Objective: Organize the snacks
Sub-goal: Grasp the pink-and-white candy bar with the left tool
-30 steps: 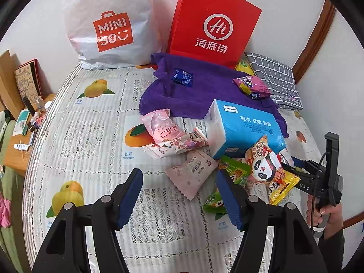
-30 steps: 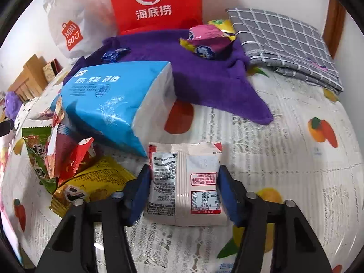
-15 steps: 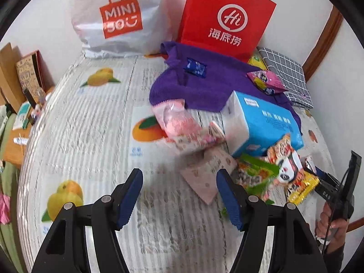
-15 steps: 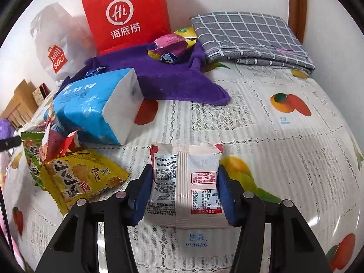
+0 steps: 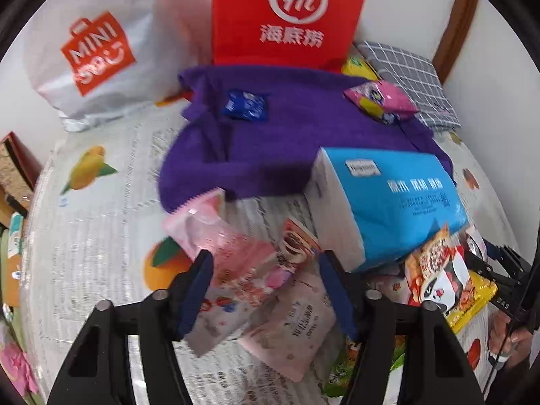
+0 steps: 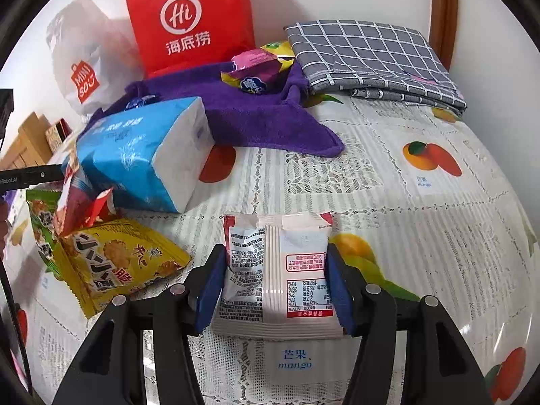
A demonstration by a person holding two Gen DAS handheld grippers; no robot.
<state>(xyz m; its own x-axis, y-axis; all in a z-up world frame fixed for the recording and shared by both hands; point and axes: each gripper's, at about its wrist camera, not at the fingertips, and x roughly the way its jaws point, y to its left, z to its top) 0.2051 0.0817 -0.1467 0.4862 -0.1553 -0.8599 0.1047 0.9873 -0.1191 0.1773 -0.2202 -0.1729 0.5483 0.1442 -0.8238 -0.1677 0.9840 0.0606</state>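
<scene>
My right gripper [image 6: 275, 280] is shut on a white snack packet [image 6: 280, 270] with red print, held just above the tablecloth. My left gripper [image 5: 270, 290] is open, its fingers on either side of a pile of pink snack packets [image 5: 236, 256] and a pale pink packet [image 5: 293, 327] below them. A panda-print bag [image 5: 438, 270], a yellow bag [image 6: 118, 263] and a green bag [image 6: 40, 216] lie by a blue tissue pack [image 5: 388, 199]. A blue candy [image 5: 244, 106] and a pink-yellow bag [image 5: 379, 99] lie on a purple towel [image 5: 287, 135].
A red paper bag [image 5: 287, 13] and a white MINISO bag [image 5: 91, 50] stand at the back wall. A folded grey checked cloth [image 6: 371, 60] lies back right. The fruit-print tablecloth [image 6: 422, 219] shows to the right of the held packet. Cluttered shelves lie beyond the table's left edge.
My left gripper has moved forward and down over the pink packets. My right gripper has pulled back and right with the white packet, away from the tissue pack.
</scene>
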